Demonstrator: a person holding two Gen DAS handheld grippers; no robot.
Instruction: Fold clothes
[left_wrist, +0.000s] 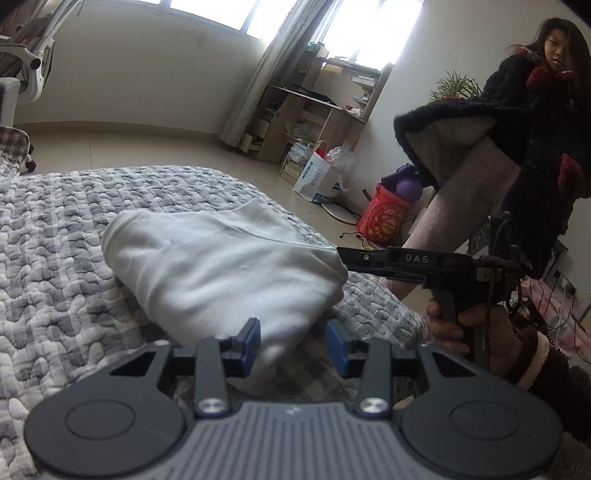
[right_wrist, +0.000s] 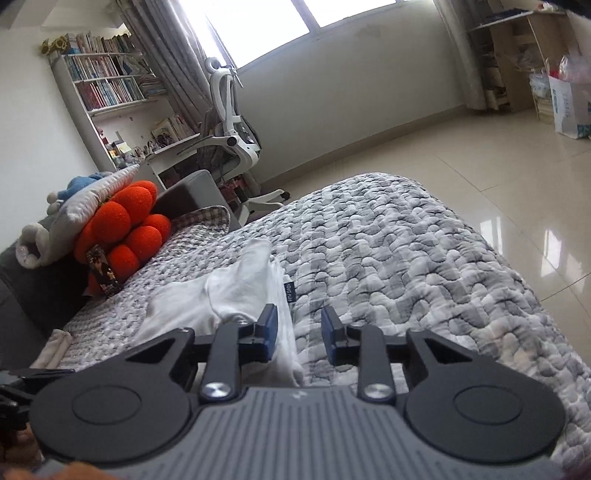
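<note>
White garment (left_wrist: 221, 266), partly folded, lying on the grey quilted bedspread (left_wrist: 66, 258). Left gripper (left_wrist: 293, 341) stands at the garment's near end, jaws apart, cloth lying between the blue pads; whether either pad presses on it cannot be told. Right gripper (right_wrist: 295, 332) comes in from the garment's right-hand end, jaws apart, the fabric edge lying beside its left pad (right_wrist: 271, 328), unpinched. The garment's long axis appears to run away from the right gripper. Both grippers sit at an edge; neither is judged clearly nearer.
</note>
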